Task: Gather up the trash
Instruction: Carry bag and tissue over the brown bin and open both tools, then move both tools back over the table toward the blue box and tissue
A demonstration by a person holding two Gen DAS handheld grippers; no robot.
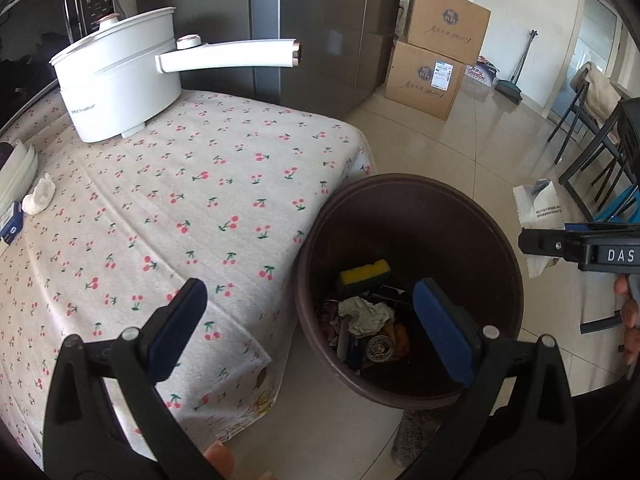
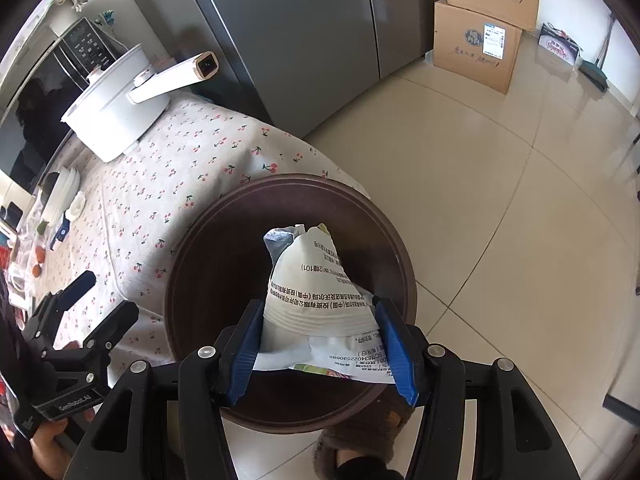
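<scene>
A dark brown trash bin (image 1: 496,216) stands on the floor by the table corner, holding a yellow sponge (image 1: 364,272), a crumpled tissue (image 1: 366,314), a can (image 1: 380,348) and other scraps. My left gripper (image 1: 310,324) is open and empty, straddling the table edge and the bin's near rim. My right gripper (image 2: 320,344) is shut on a white printed wrapper (image 2: 316,292), held over the bin (image 2: 192,272). That wrapper (image 1: 538,210) and right gripper (image 1: 532,242) show at the bin's right rim in the left wrist view. A crumpled white tissue (image 1: 38,196) lies on the table's far left.
The table carries a cherry-print cloth (image 1: 180,208), a white electric pot (image 1: 116,80) with a long handle, white plates (image 1: 16,172) and a small blue box (image 1: 12,224). Cardboard boxes (image 1: 432,60) stand by the grey fridge (image 1: 312,20). Black chairs (image 1: 600,148) stand right.
</scene>
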